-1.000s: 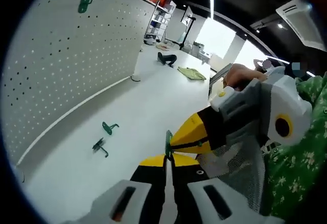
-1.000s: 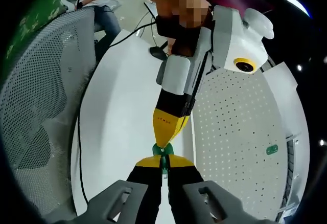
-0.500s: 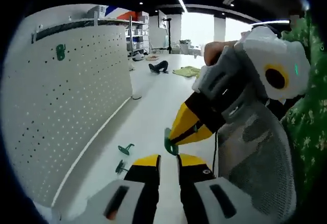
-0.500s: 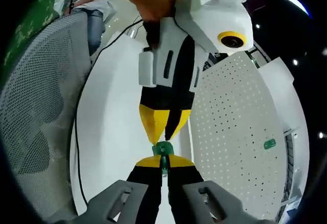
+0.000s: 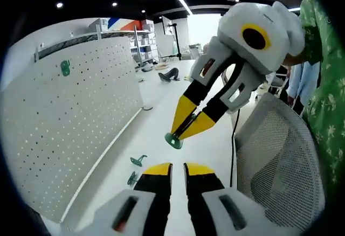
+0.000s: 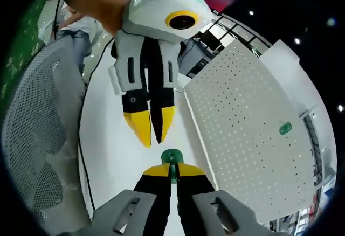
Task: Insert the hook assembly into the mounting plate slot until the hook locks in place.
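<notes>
A small green hook (image 6: 171,158) is pinched at the tip of my right gripper (image 6: 172,170), which is shut on it. In the left gripper view the same hook (image 5: 173,140) hangs from the right gripper (image 5: 178,135) above the white table (image 5: 161,112). My left gripper (image 5: 172,168) sits just below it, open, with nothing between its jaws. From the right gripper view the left gripper (image 6: 153,136) points down at the hook, its yellow fingers (image 6: 139,126) apart. The white pegboard (image 5: 81,123) stands at the left, with one green hook (image 5: 65,67) mounted high on it.
Two loose green hooks (image 5: 138,161) (image 5: 132,179) lie on the table near the pegboard's foot. A grey mesh chair (image 5: 280,160) stands close at the right, and a black cable (image 6: 81,139) runs along the table edge. The pegboard (image 6: 253,128) carries its mounted hook (image 6: 285,129).
My left gripper has opened, let go of the hook and drawn back from it. The right gripper keeps the hook and has lifted away.
</notes>
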